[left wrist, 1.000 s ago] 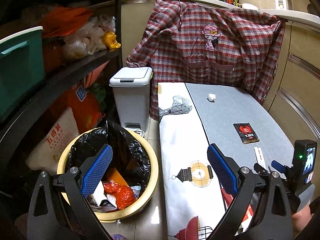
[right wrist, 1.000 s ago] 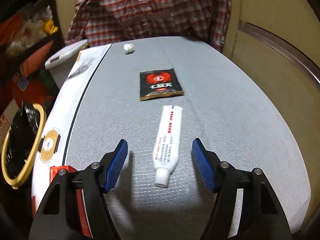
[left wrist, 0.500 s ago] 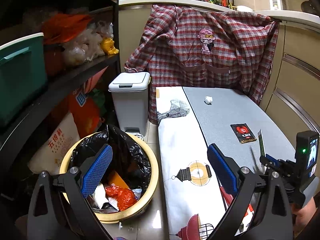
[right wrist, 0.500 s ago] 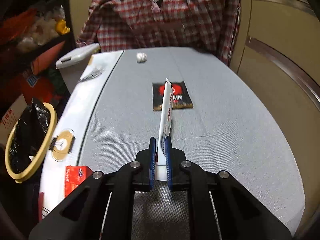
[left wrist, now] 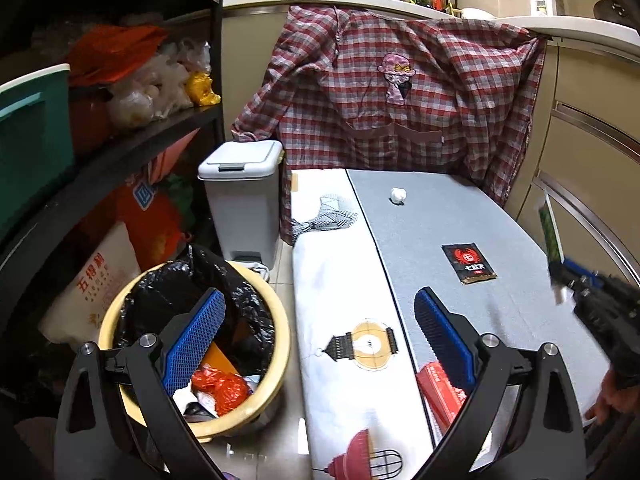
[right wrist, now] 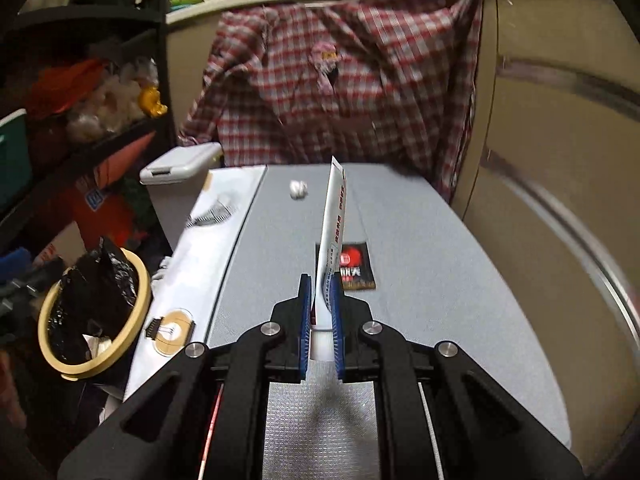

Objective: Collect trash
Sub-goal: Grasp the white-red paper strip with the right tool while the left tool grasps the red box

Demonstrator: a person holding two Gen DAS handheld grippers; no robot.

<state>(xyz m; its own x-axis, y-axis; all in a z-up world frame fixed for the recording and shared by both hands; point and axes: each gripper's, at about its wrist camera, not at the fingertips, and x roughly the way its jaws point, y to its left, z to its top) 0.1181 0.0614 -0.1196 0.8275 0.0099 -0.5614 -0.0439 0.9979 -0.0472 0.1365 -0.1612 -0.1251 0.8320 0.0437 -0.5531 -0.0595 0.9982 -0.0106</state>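
My right gripper (right wrist: 320,292) is shut on a white tube (right wrist: 334,216) near its cap end and holds it raised above the grey table (right wrist: 420,248), the flat end pointing up and away. In the left wrist view the tube (left wrist: 550,232) shows at the right edge. A black and red sachet (right wrist: 356,266) and a crumpled white paper ball (right wrist: 298,189) lie on the table. My left gripper (left wrist: 320,332) is open and empty, its left finger over a yellow trash basket (left wrist: 276,320) with a black liner, its right finger over the table's left strip.
A red packet (left wrist: 438,392) lies at the table's near edge. A grey lidded bin (left wrist: 240,196) stands behind the basket. Dark shelves (left wrist: 120,140) with bags fill the left. A plaid shirt (left wrist: 400,100) hangs behind the table. Cabinets (right wrist: 560,160) line the right.
My right gripper closed on the white tube, then lifted it off the table and tilted it upward. The left gripper stayed open above the basket and rose slightly.
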